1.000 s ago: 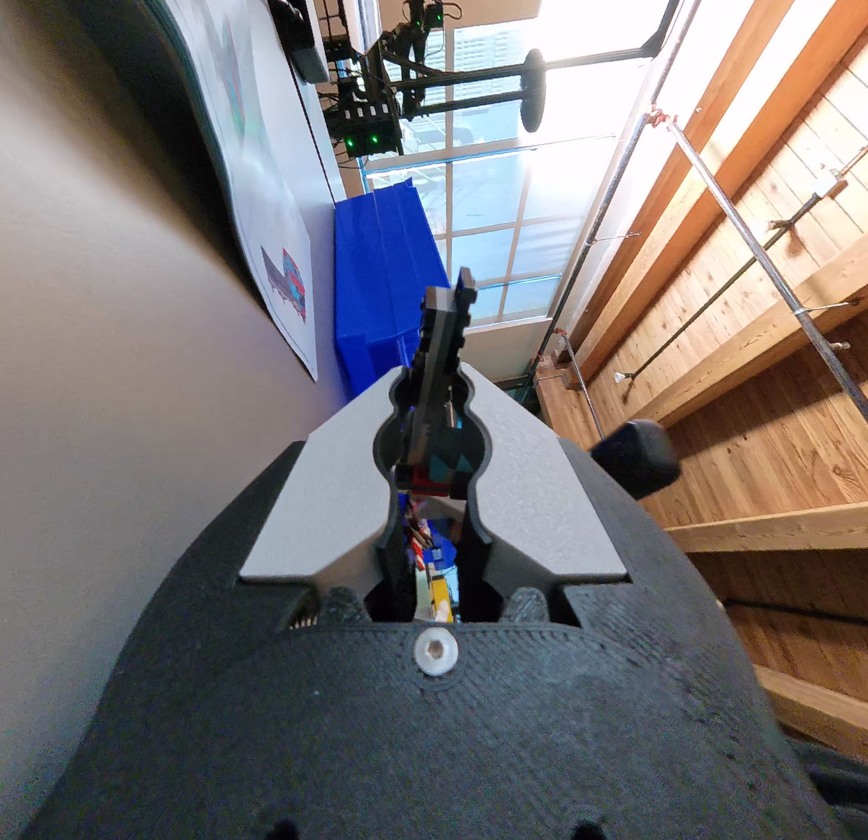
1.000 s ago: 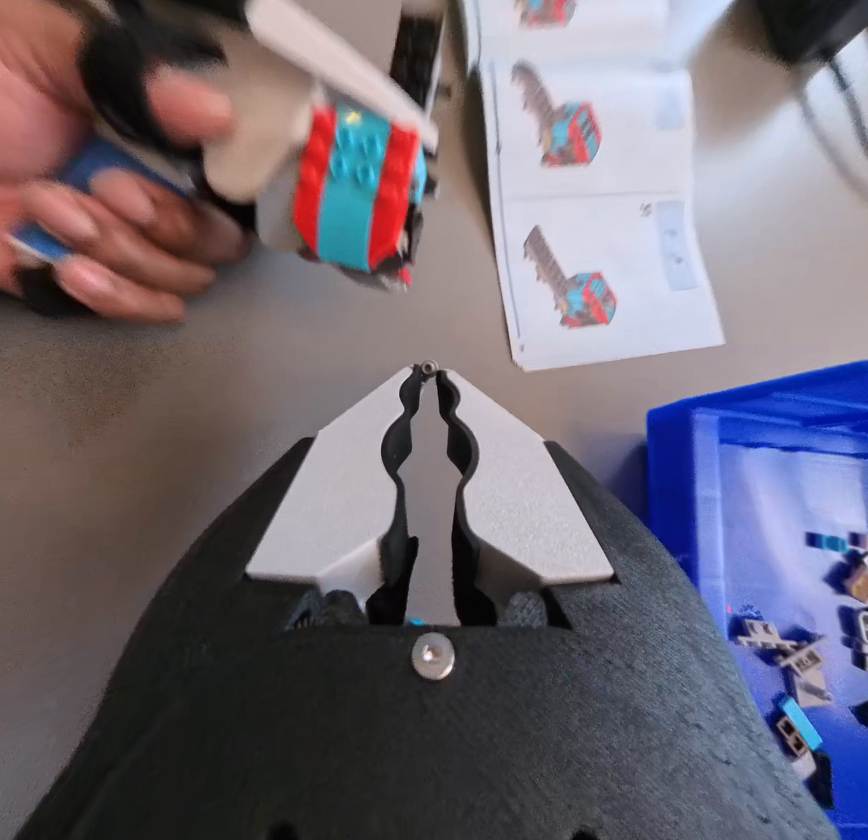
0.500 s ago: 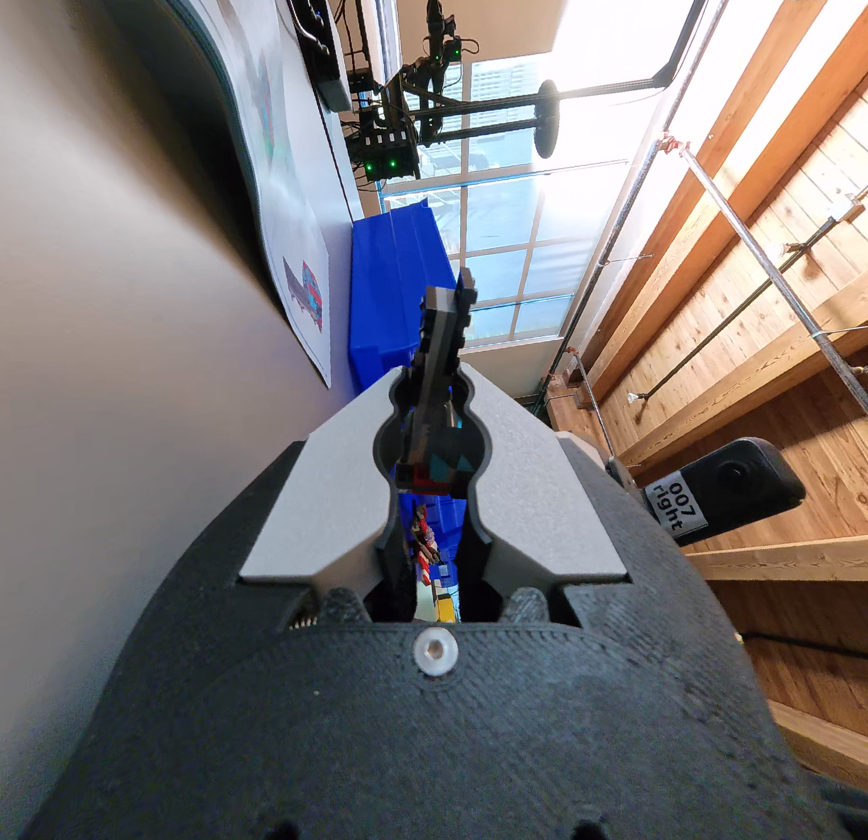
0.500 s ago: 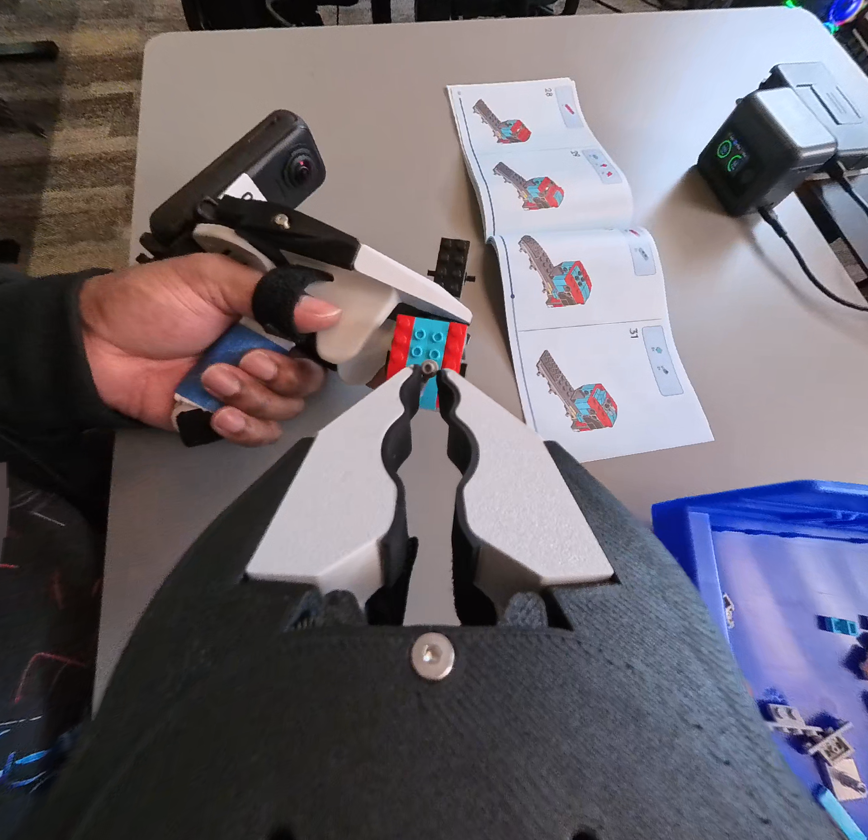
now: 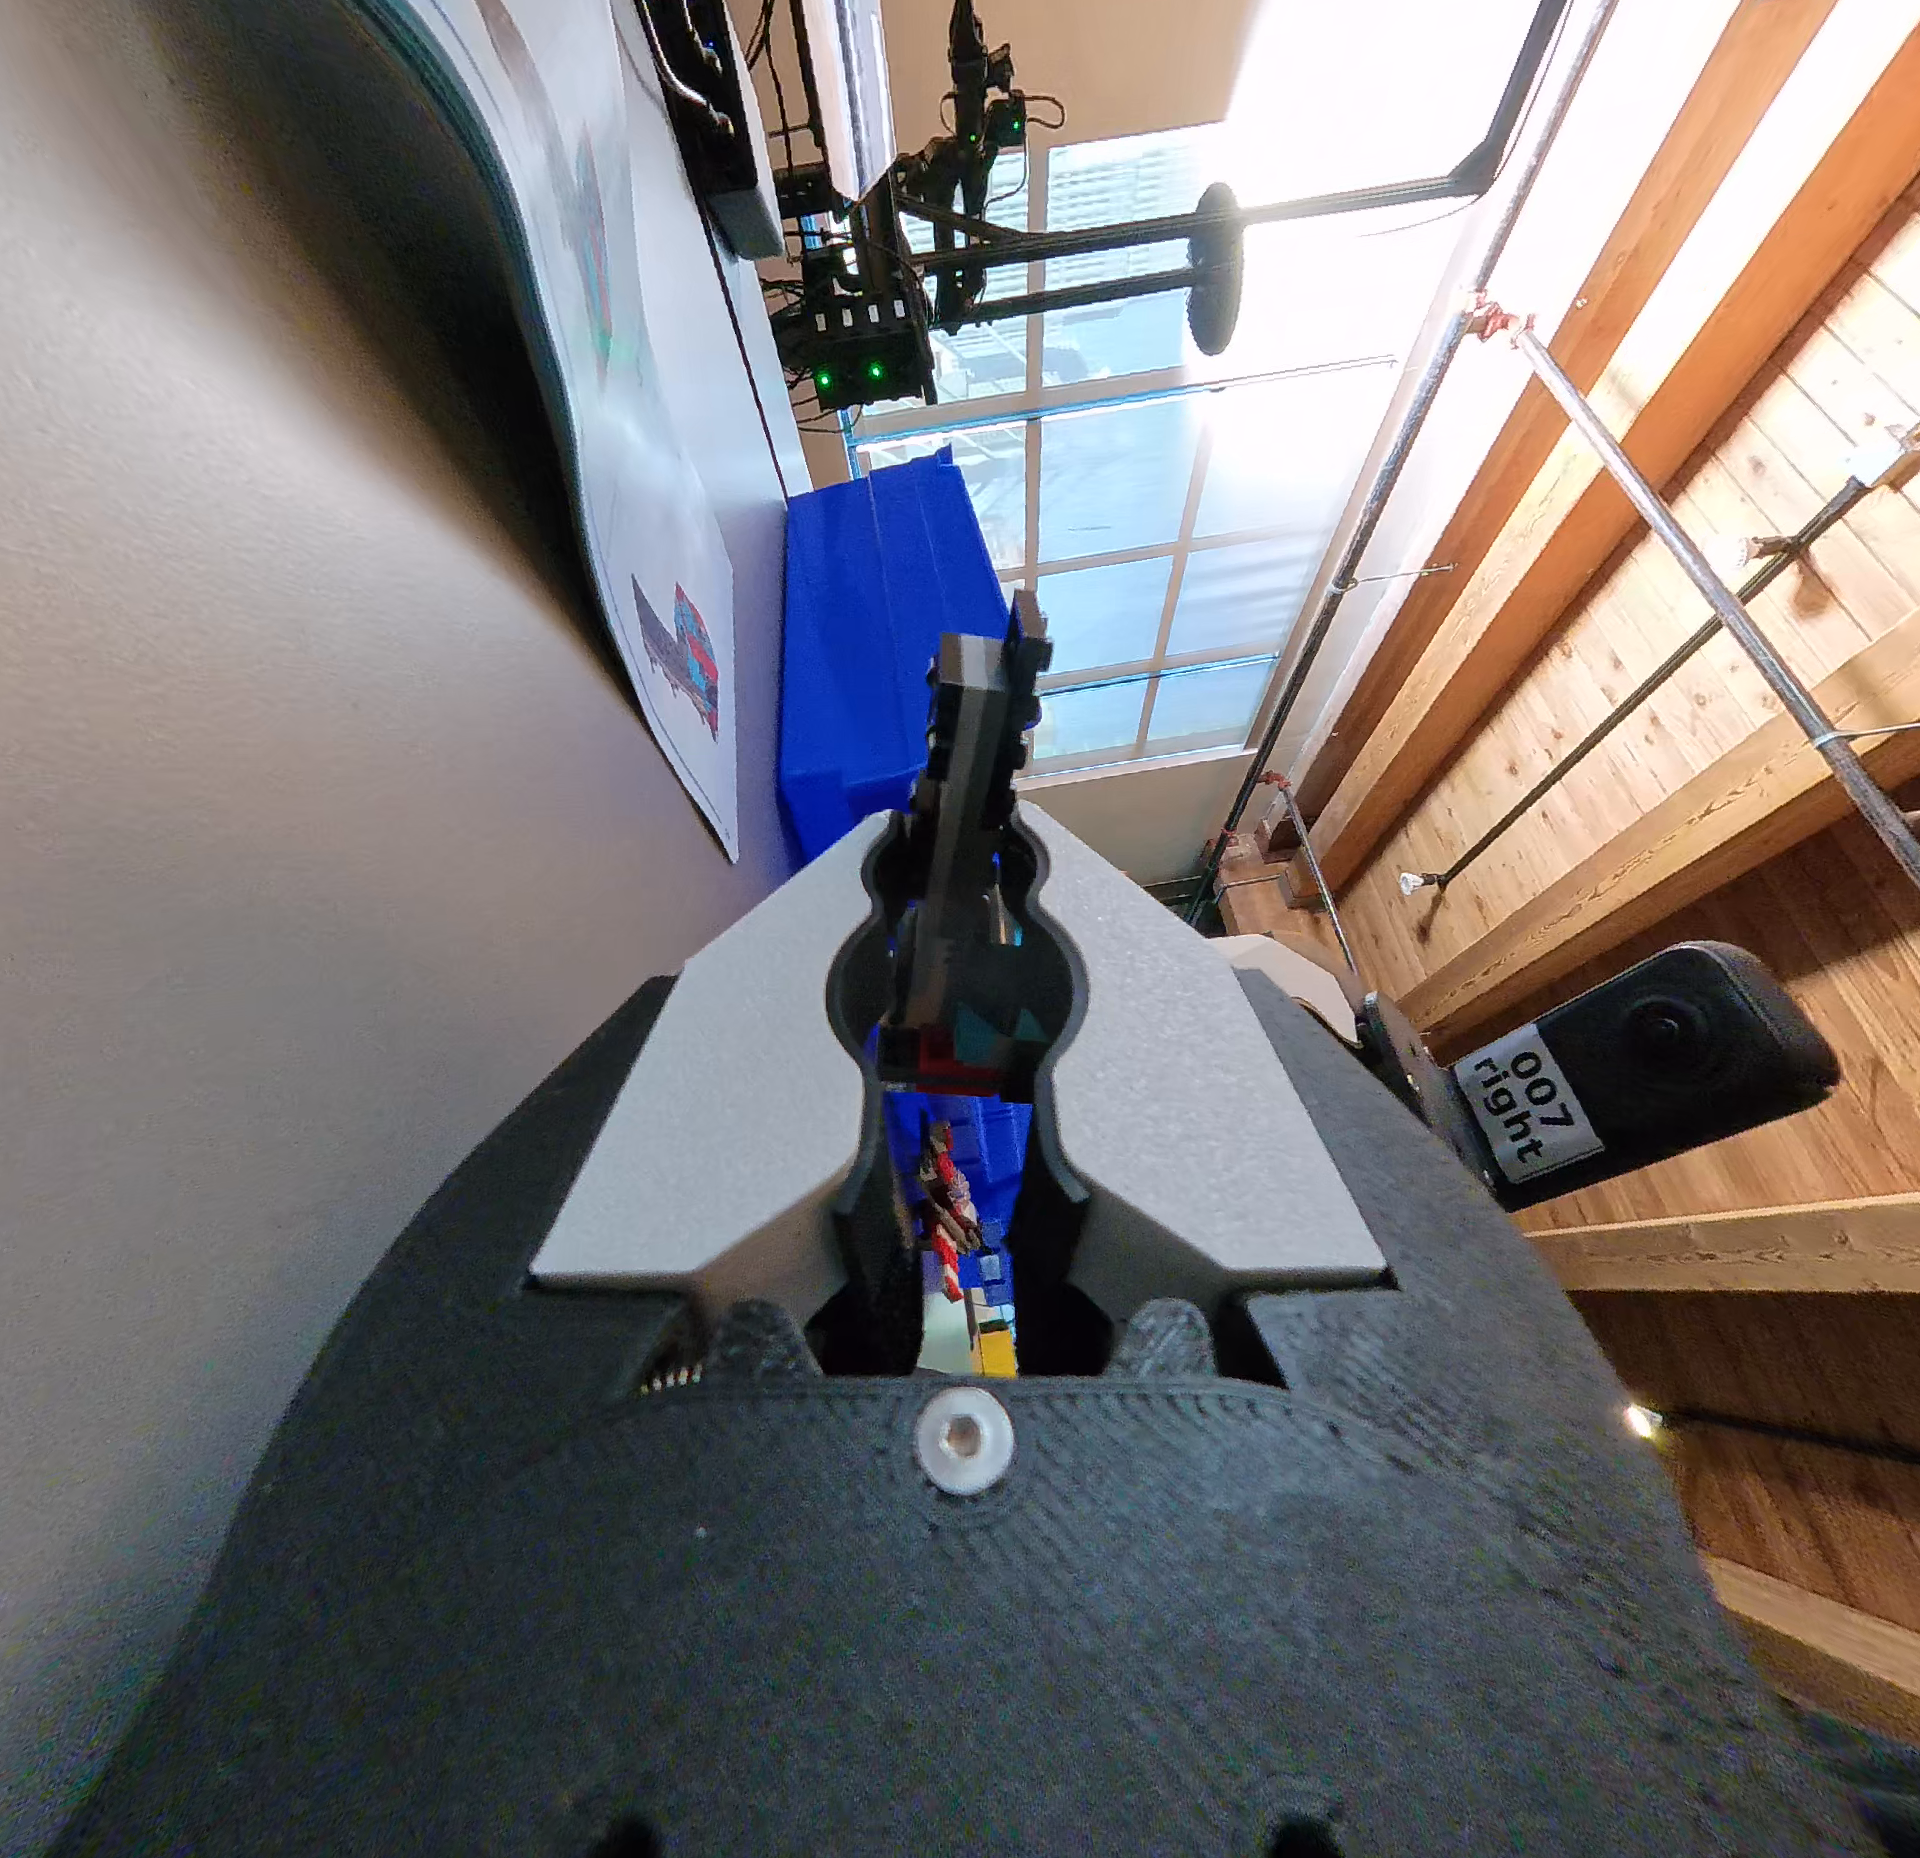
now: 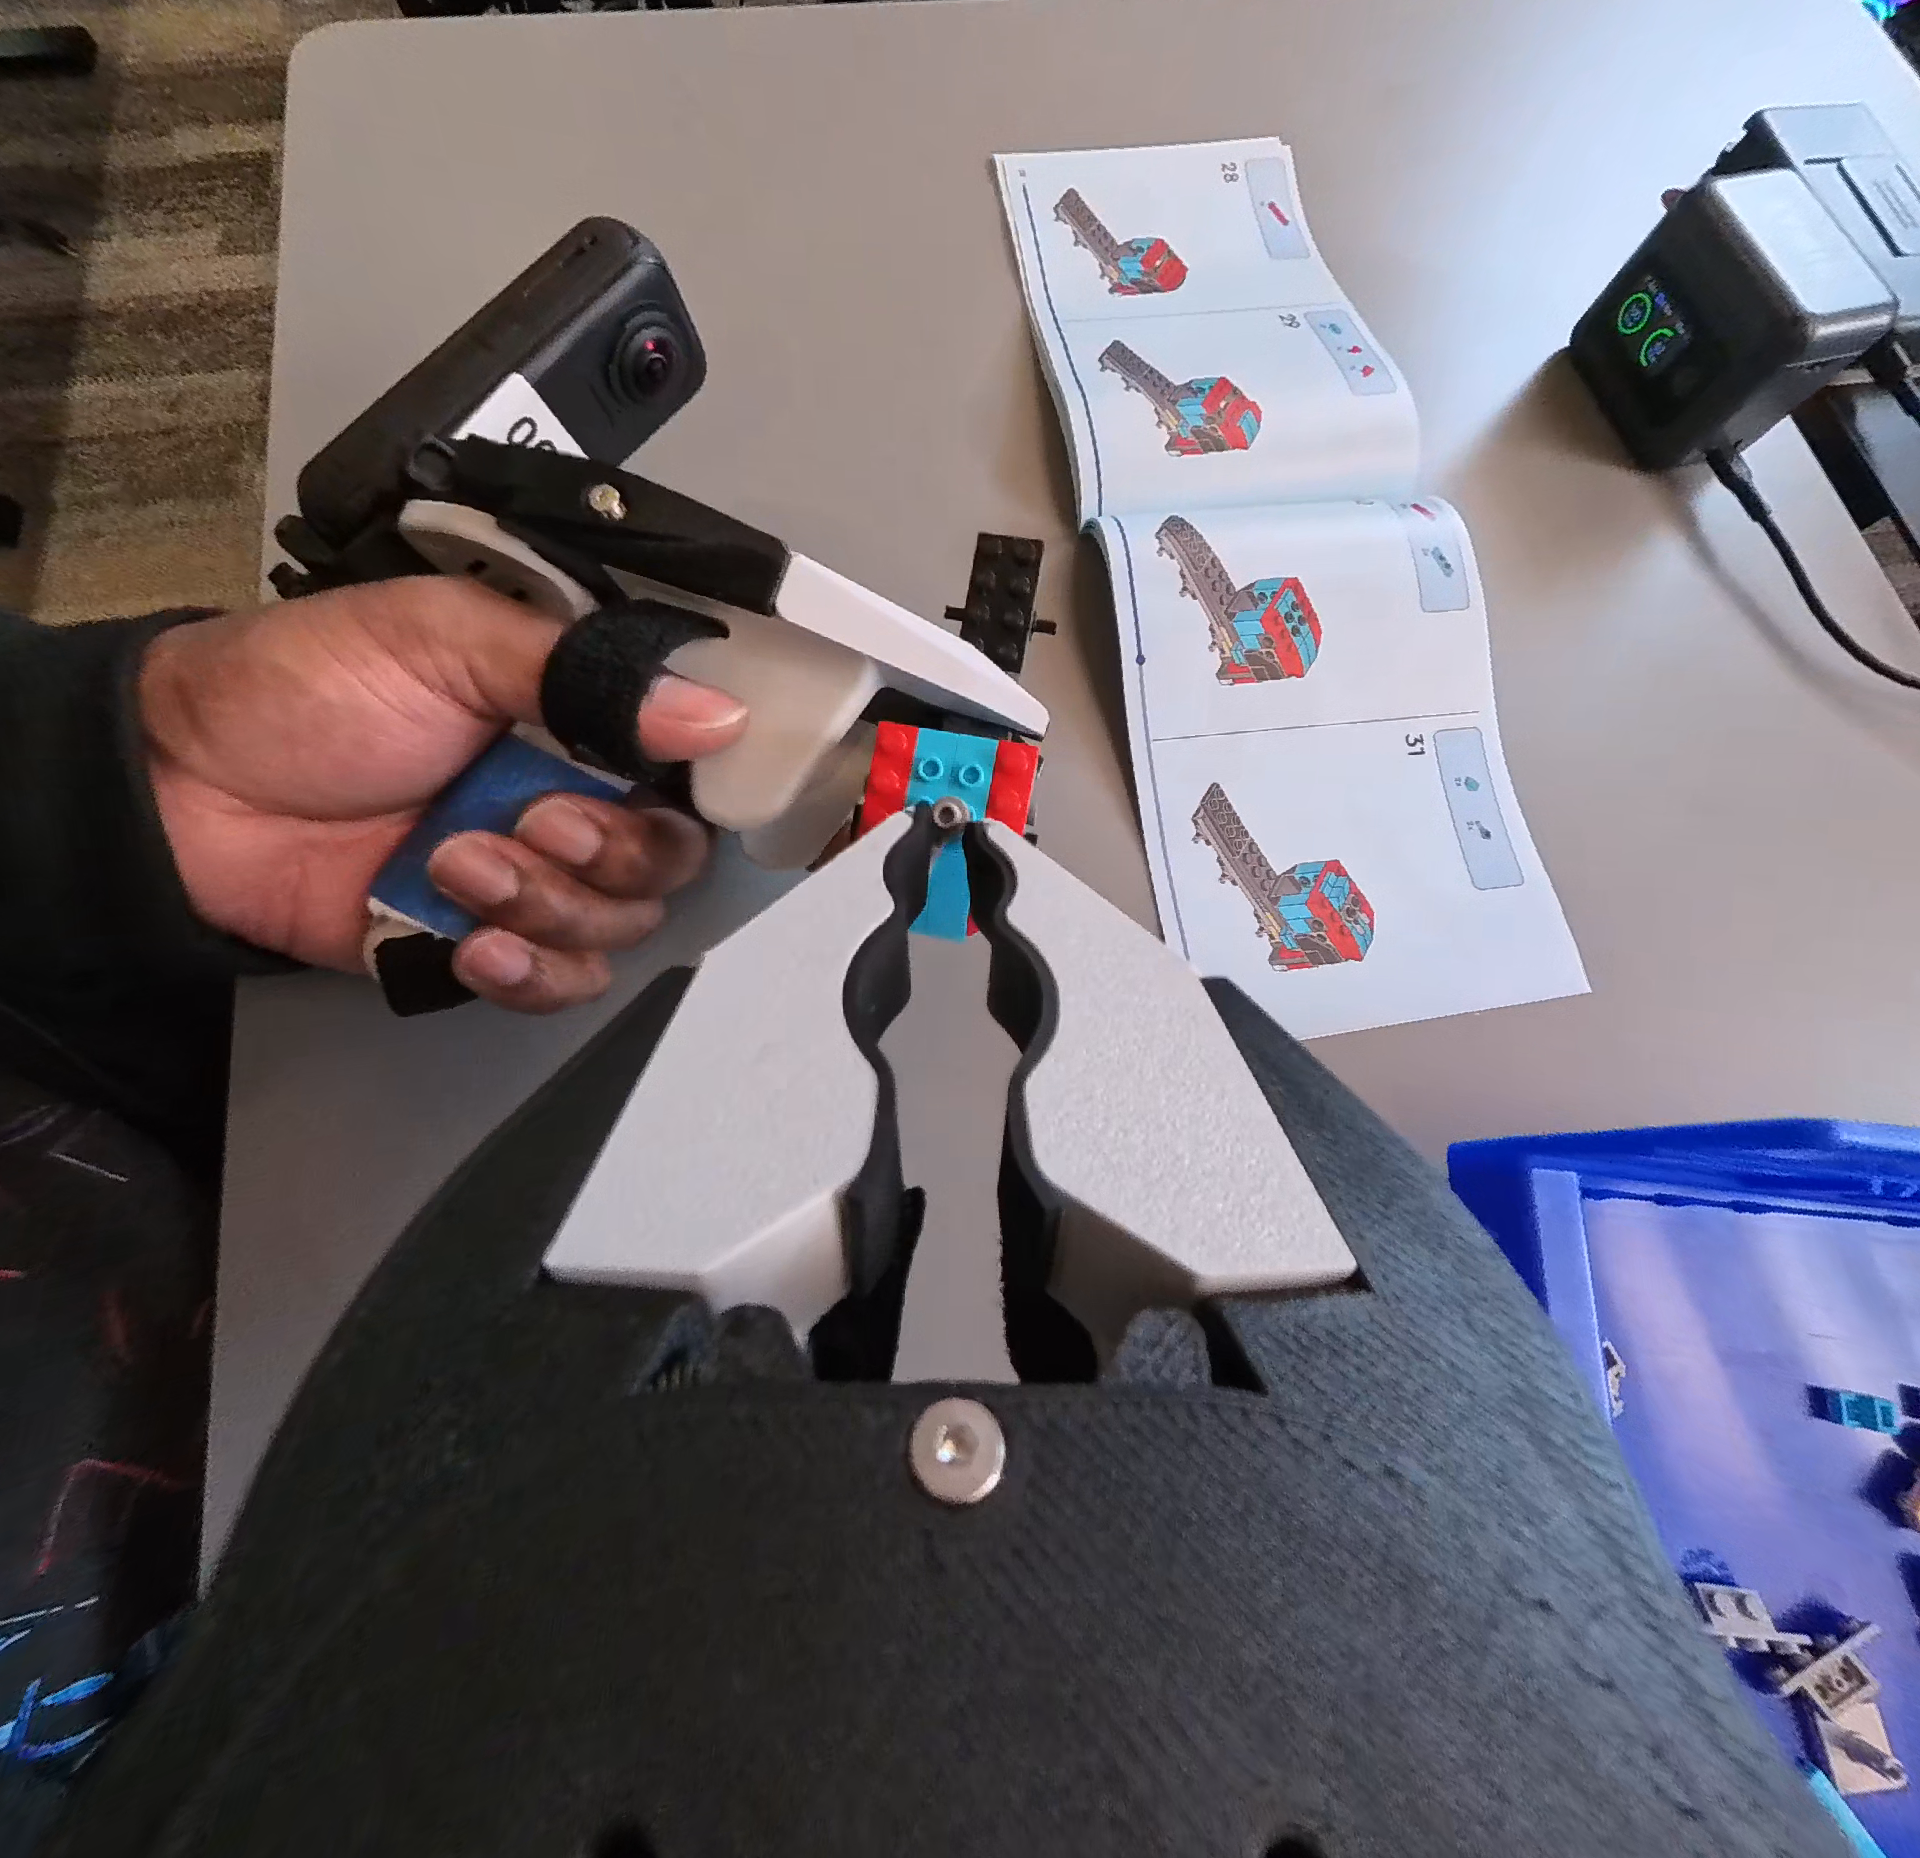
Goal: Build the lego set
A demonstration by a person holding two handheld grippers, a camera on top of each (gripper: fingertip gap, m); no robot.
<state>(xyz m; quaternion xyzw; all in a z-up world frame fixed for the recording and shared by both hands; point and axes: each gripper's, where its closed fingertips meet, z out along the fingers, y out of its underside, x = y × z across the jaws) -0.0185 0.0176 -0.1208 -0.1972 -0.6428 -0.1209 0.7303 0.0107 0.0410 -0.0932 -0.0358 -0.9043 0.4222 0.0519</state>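
Clamping model [image 6: 951, 769] in left gripper [image 6: 997, 712], pinching small grey stud [image 6: 944, 813] in right gripper [image 6: 945, 821]; needing square alignment over teal strip [image 6: 940, 894] before pressing.

Mostly buried between the fingers of the left gripper [image 5: 961, 852], lego model [image 5: 971, 821], its lower end hidden; cut off at the right edge, blue bin [image 6: 1704, 1413], pieces inside blurred; perhaps a tiny stud, too small to tell, small piece [image 6: 944, 813] at right gripper [image 6: 943, 821].

Booklet [image 6: 1278, 561] lies right of model [image 6: 951, 769], perhaps behind bin [image 6: 1704, 1393].
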